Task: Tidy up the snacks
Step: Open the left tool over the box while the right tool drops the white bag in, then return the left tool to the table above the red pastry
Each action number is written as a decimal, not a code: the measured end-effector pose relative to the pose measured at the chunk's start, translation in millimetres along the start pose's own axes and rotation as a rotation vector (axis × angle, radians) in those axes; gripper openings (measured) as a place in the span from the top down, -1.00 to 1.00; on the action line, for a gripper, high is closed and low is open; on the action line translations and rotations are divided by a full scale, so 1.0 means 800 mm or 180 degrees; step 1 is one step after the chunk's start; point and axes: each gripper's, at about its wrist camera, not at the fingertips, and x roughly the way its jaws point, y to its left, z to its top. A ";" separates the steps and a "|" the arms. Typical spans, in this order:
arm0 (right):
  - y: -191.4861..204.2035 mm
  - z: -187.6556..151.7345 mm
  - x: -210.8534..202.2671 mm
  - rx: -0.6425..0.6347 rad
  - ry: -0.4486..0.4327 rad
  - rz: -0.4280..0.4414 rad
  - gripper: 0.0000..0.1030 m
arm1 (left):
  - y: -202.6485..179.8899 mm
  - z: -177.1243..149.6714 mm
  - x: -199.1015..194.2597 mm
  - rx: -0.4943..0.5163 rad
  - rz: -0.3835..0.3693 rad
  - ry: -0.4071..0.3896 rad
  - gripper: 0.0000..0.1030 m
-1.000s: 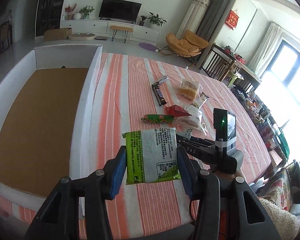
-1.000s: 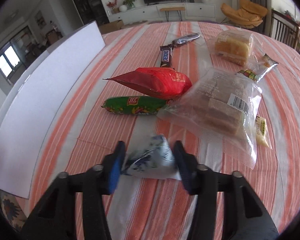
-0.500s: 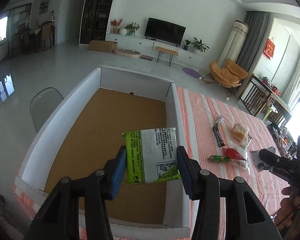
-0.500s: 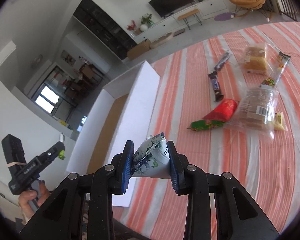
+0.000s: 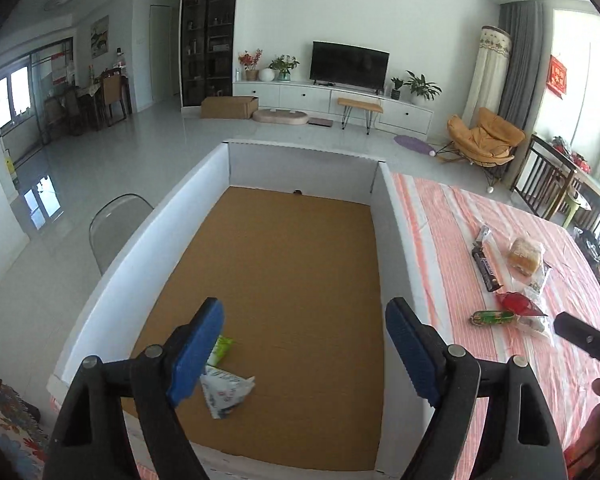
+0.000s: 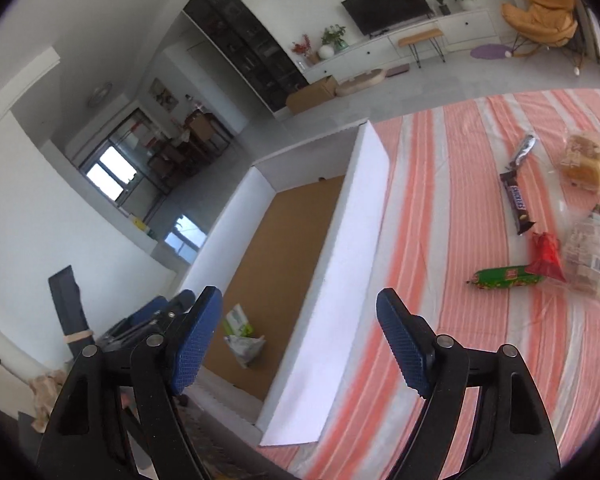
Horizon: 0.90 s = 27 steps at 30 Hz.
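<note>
Two grippers hang with nothing between their blue pads. The left gripper (image 5: pixel 304 344) sits above the near end of the white-walled box (image 5: pixel 112 280), its fingers (image 5: pixel 198 346) spread wide apart and empty. The right gripper (image 6: pixel 300 340) is likewise gaping wide and holds nothing; it hovers over the box's right wall (image 6: pixel 340 280) where that wall meets the striped surface (image 6: pixel 440 320).

Inside the box, on its brown cardboard floor, two packets lie at the near left, about 7 o'clock from the floor's centre in the left wrist view. The white patterned pouch (image 5: pixel 224 394) is nearest, crumpled, with a corner pointing toward the near wall. Just beyond it lies the green-and-white packet (image 5: pixel 221 347), partly hidden by the left finger pad; from this view it is hard to say whether the two touch, though in the right wrist view the packet (image 6: pixel 237 320) and the pouch (image 6: pixel 245 346) appear to overlap at one edge.

The remaining snacks sit on the surface, well apart from the box, toward 3 o'clock. Nearest is the green sausage stick (image 6: pixel 506 277), lying crosswise. Its right end touches the red packet (image 6: pixel 546 256), which leans against a clear bag of biscuits (image 6: pixel 590 254). Farther off lies the dark chocolate bar (image 6: pixel 517 202), lengthwise, with a silver wrapper (image 6: pixel 524 150) just beyond its far end. At 1 o'clock from the bar rests a bagged bread roll (image 6: pixel 584 162).
</note>
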 end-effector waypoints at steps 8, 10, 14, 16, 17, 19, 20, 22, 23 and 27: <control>-0.181 -0.101 -0.060 0.0218 -0.0167 -0.1885 -0.60 | -0.127 -0.024 0.065 0.0873 -0.0039 0.0262 -0.67; -0.209 -0.111 -0.079 0.0433 -0.0242 -0.2023 -0.60 | -0.140 -0.037 0.074 0.0840 -0.0087 0.0372 -0.66; -0.226 -0.108 -0.103 0.0726 -0.0450 -0.1880 -0.61 | -0.145 -0.048 0.049 0.0786 0.0017 0.0116 -0.65; -0.229 -0.108 -0.094 0.0714 -0.0339 -0.1879 -0.61 | -0.137 -0.054 0.040 0.0602 -0.0111 0.0198 -0.65; -0.226 -0.113 -0.091 0.0698 -0.0286 -0.1901 -0.60 | -0.134 -0.059 0.034 0.0553 -0.0164 0.0218 -0.65; -0.227 -0.112 -0.081 0.0667 -0.0252 -0.2022 -0.60 | -0.138 -0.067 0.026 0.0574 -0.0183 0.0212 -0.65; -0.230 -0.111 -0.079 0.0668 -0.0258 -0.2079 -0.60 | -0.143 -0.070 0.023 0.0628 -0.0189 0.0218 -0.65; -0.235 -0.116 -0.075 0.0706 -0.0255 -0.2192 -0.60 | -0.153 -0.074 0.021 0.0727 -0.0167 0.0236 -0.65; -0.237 -0.117 -0.076 0.0729 -0.0250 -0.2235 -0.60 | -0.158 -0.074 0.019 0.0749 -0.0094 0.0203 -0.65; -0.232 -0.120 -0.093 0.0707 -0.0451 -0.2386 -0.60 | -0.180 -0.064 -0.026 0.0738 0.0183 -0.0437 -0.67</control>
